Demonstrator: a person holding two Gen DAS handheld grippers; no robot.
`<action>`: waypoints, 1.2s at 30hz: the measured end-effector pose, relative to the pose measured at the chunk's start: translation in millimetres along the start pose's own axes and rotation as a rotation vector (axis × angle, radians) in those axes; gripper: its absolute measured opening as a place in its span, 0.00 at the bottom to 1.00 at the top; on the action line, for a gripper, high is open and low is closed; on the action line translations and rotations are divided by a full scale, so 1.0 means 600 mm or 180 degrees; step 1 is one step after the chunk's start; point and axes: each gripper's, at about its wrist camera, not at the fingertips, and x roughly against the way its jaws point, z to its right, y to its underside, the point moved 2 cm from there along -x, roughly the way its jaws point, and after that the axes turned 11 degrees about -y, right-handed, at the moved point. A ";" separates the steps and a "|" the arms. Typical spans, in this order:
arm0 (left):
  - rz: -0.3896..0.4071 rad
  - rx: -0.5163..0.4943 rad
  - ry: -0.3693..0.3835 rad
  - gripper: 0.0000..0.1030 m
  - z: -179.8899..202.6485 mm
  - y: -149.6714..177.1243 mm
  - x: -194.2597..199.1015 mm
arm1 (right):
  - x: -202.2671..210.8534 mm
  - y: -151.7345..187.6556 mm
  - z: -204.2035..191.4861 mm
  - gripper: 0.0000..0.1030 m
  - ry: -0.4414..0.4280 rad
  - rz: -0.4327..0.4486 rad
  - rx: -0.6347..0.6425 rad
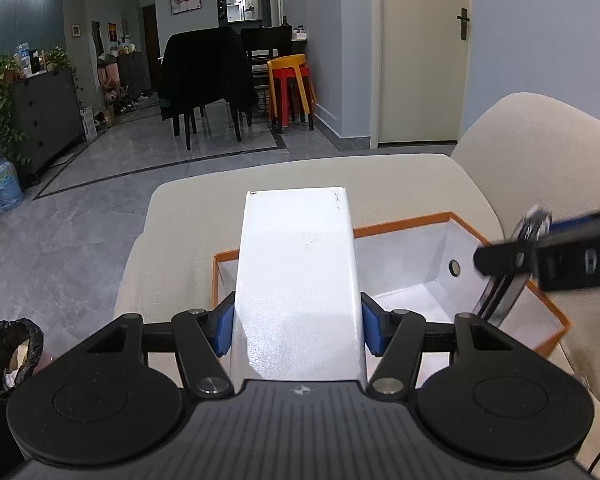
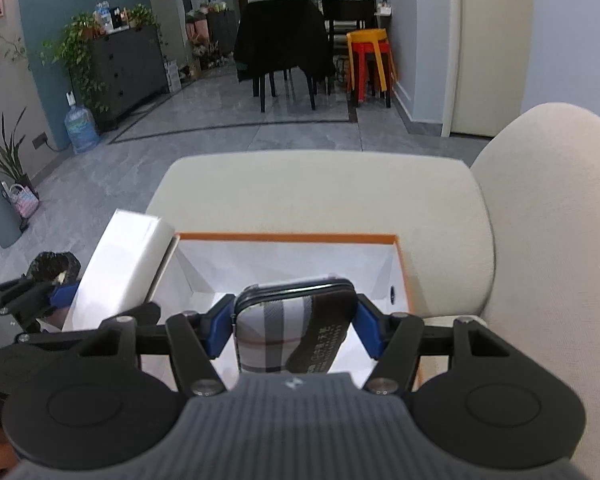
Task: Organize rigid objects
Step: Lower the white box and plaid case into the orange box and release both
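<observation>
White box (image 1: 298, 280): plain, long, raised over the tray's left edge.
Plaid case (image 2: 292, 328): rounded, above the tray.
Orange-rimmed tray (image 2: 288, 237): open, white inside, on a cushion.

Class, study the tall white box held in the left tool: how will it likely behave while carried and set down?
The white box probably stays stiff: its flat faces show no buckling between the blue pads. Its glossy surface may slip. Gripped near one end, it might tilt when set into the orange-rimmed box.

A cream sofa (image 1: 380, 184) sits ahead; beyond, grey tiled floor (image 1: 100, 208), dark dining chairs (image 1: 204, 68), stacked yellow-and-red stools (image 1: 290, 84) under ceiling spotlights.
</observation>
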 end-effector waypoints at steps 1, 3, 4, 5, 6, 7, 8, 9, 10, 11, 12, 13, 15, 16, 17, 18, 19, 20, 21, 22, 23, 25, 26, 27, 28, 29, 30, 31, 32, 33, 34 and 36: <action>-0.0022 0.0021 0.0012 0.67 -0.001 -0.002 -0.009 | -0.009 0.000 0.000 0.60 -0.0002 -0.0027 -0.0007; -0.0049 0.0012 0.0015 0.67 0.002 -0.008 -0.020 | -0.028 -0.001 0.002 0.60 0.0002 -0.0059 -0.0023; -0.0074 -0.0023 0.0012 0.67 0.003 -0.008 -0.029 | -0.035 0.000 0.001 0.60 0.0005 -0.0080 -0.0019; -0.0100 -0.0052 0.0011 0.67 0.006 -0.007 -0.033 | -0.042 0.001 0.000 0.60 0.0005 -0.0098 -0.0021; -0.0144 -0.0089 0.0011 0.67 0.009 -0.007 -0.039 | -0.050 0.002 -0.001 0.60 0.0005 -0.0117 -0.0025; -0.0195 -0.0121 0.0010 0.67 0.010 -0.005 -0.050 | -0.060 0.000 0.000 0.60 0.0006 -0.0138 -0.0021; -0.0234 -0.0134 0.0012 0.67 0.013 -0.003 -0.057 | -0.069 0.001 0.000 0.60 0.0008 -0.0159 -0.0015; -0.0290 -0.0138 0.0013 0.67 0.014 -0.002 -0.067 | -0.082 -0.001 0.001 0.60 0.0015 -0.0188 -0.0009; -0.0361 -0.0129 0.0007 0.67 0.013 0.000 -0.077 | -0.092 0.000 0.002 0.60 0.0021 -0.0214 -0.0009; -0.0416 -0.0127 -0.0008 0.67 0.013 0.001 -0.084 | -0.103 0.001 0.003 0.60 0.0023 -0.0254 -0.0013; -0.0481 -0.0142 -0.0033 0.67 0.011 0.005 -0.091 | -0.114 0.000 0.005 0.60 0.0016 -0.0290 -0.0022; -0.0542 -0.0157 -0.0054 0.67 0.014 0.010 -0.101 | -0.126 -0.002 0.008 0.60 -0.0003 -0.0338 -0.0027; -0.0634 -0.0171 -0.0060 0.67 0.011 0.019 -0.111 | -0.146 0.000 0.011 0.60 -0.0059 -0.0452 -0.0050; -0.0680 -0.0171 -0.0062 0.67 0.009 0.025 -0.116 | -0.154 0.001 0.010 0.60 -0.0086 -0.0504 -0.0052; -0.0718 -0.0173 -0.0061 0.67 0.006 0.030 -0.120 | -0.164 0.000 0.010 0.60 -0.0105 -0.0557 -0.0046; -0.0739 -0.0178 -0.0063 0.67 0.008 0.029 -0.124 | -0.171 0.001 0.009 0.60 -0.0109 -0.0609 -0.0030; -0.0757 -0.0208 -0.0066 0.67 0.007 0.034 -0.127 | -0.178 0.001 0.008 0.60 -0.0113 -0.0654 -0.0009; -0.0757 -0.0243 -0.0074 0.67 0.009 0.036 -0.128 | -0.183 0.002 0.006 0.60 -0.0117 -0.0699 0.0006; -0.0754 -0.0279 -0.0089 0.67 0.010 0.039 -0.129 | -0.189 0.002 0.006 0.60 -0.0127 -0.0747 0.0008; -0.0750 -0.0322 -0.0104 0.67 0.012 0.041 -0.129 | -0.192 0.001 0.004 0.60 -0.0125 -0.0798 0.0007; -0.0749 -0.0346 -0.0110 0.67 0.015 0.042 -0.129 | -0.197 0.001 0.003 0.60 -0.0113 -0.0858 0.0018; -0.0757 -0.0357 -0.0097 0.67 0.019 0.045 -0.128 | -0.210 -0.002 0.007 0.60 -0.0100 -0.0975 0.0007; -0.0766 -0.0367 -0.0083 0.67 0.021 0.047 -0.129 | -0.212 0.002 0.012 0.60 -0.0107 -0.1020 -0.0019; -0.0762 -0.0399 -0.0087 0.67 0.024 0.048 -0.129 | -0.214 0.006 0.016 0.60 -0.0124 -0.1077 -0.0055; -0.0754 -0.0452 -0.0114 0.67 0.028 0.051 -0.127 | -0.218 0.005 0.019 0.60 -0.0140 -0.1132 -0.0089; -0.0755 -0.0479 -0.0139 0.67 0.033 0.052 -0.127 | -0.221 0.005 0.021 0.60 -0.0156 -0.1187 -0.0123; -0.0763 -0.0498 -0.0155 0.67 0.036 0.053 -0.127 | -0.229 0.004 0.025 0.60 -0.0170 -0.1254 -0.0145; -0.0786 -0.0536 -0.0176 0.67 0.039 0.055 -0.130 | -0.234 0.004 0.023 0.60 -0.0176 -0.1318 -0.0149; -0.0813 -0.0570 -0.0196 0.67 0.042 0.055 -0.132 | -0.240 0.005 0.022 0.60 -0.0177 -0.1373 -0.0137; -0.0852 -0.0609 -0.0205 0.67 0.047 0.054 -0.136 | -0.248 0.006 0.018 0.60 -0.0172 -0.1428 -0.0123; -0.0892 -0.0634 -0.0207 0.67 0.049 0.052 -0.140 | -0.255 0.006 0.015 0.60 -0.0170 -0.1462 -0.0103; -0.0988 -0.0674 -0.0162 0.67 0.056 0.050 -0.149 | -0.266 0.001 0.008 0.60 -0.0145 -0.1497 -0.0062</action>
